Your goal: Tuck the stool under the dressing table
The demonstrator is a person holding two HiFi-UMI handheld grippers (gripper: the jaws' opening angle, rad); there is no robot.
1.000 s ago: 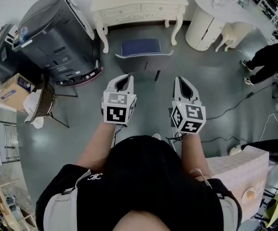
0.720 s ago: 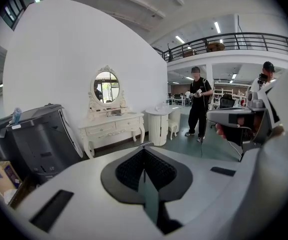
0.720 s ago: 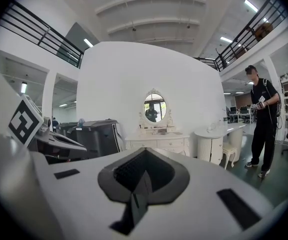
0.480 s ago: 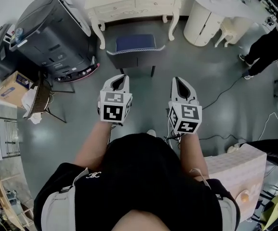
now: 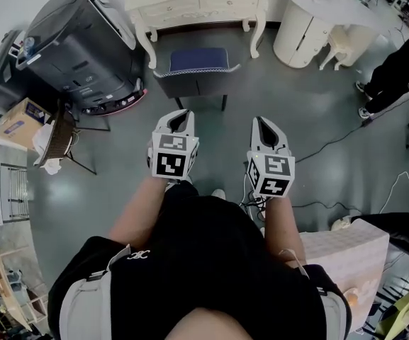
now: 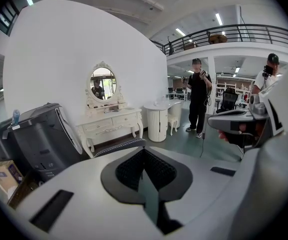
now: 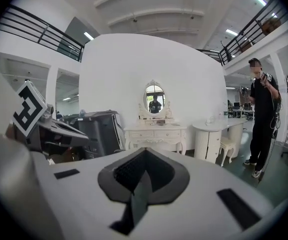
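The left gripper [image 5: 181, 121], jaws pressed together on nothing, and the right gripper [image 5: 266, 129], closed likewise, both bearing black-and-white square markers, hang near the blue-cushioned stool [image 5: 197, 61], itself just before the cream dressing table [image 5: 190, 7], not tucked under.

Stool [image 5: 198, 61] ahead of me: blue cushioned seat, dark legs, upright. It stands just before the cream dressing table [image 5: 183, 9], not tucked under.

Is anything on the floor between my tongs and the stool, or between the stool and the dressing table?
Nothing visible. Bare floor separates the left tongs and right tongs from the stool, and the gap under the dressing table looks open.
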